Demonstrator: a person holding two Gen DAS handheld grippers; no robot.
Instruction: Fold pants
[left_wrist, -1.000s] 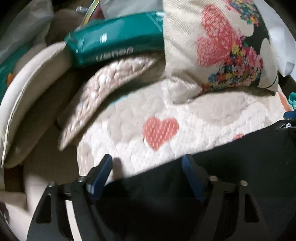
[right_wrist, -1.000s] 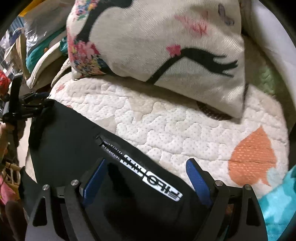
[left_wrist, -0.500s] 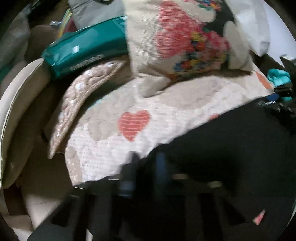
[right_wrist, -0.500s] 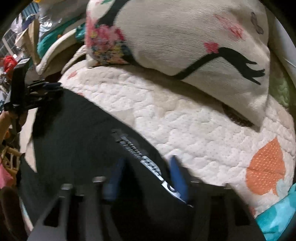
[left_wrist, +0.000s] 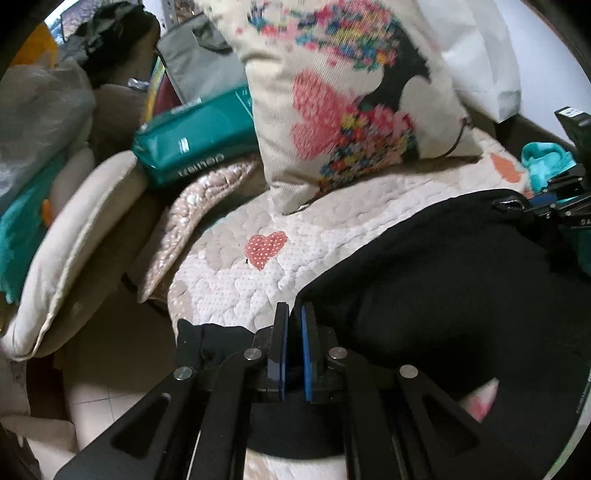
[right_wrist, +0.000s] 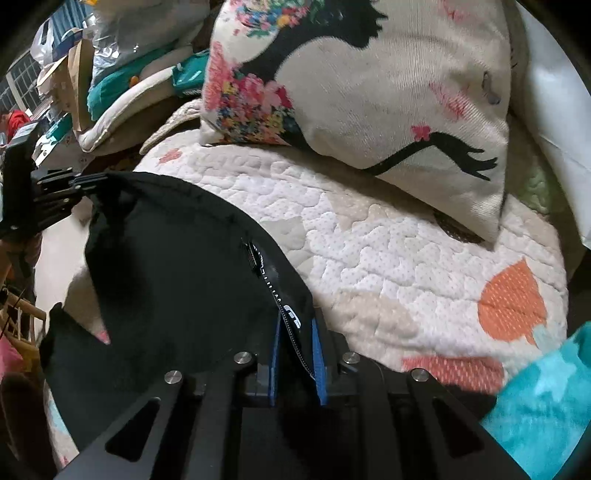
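Note:
Black pants (left_wrist: 443, 288) lie on a white quilted cover with heart patches (left_wrist: 258, 280). My left gripper (left_wrist: 294, 314) is shut on the pants' near left edge, blue pads pinching the cloth. In the right wrist view the pants (right_wrist: 166, 266) show a zipper pocket with a white logo. My right gripper (right_wrist: 295, 325) is shut on that zippered edge. The cloth between both grippers is raised off the cover. The left gripper also shows at the far left of the right wrist view (right_wrist: 74, 184), and the right gripper at the far right of the left wrist view (left_wrist: 517, 203).
A printed pillow (left_wrist: 351, 92) leans at the back of the cover, also in the right wrist view (right_wrist: 369, 85). A teal package (left_wrist: 195, 144), a beige cushion (left_wrist: 81, 236) and bags sit at the left. A turquoise blanket (right_wrist: 546, 406) lies at the right.
Both grippers went from open to shut on the pants' edge. The pinched edge has lifted off the cover and both views have pulled back.

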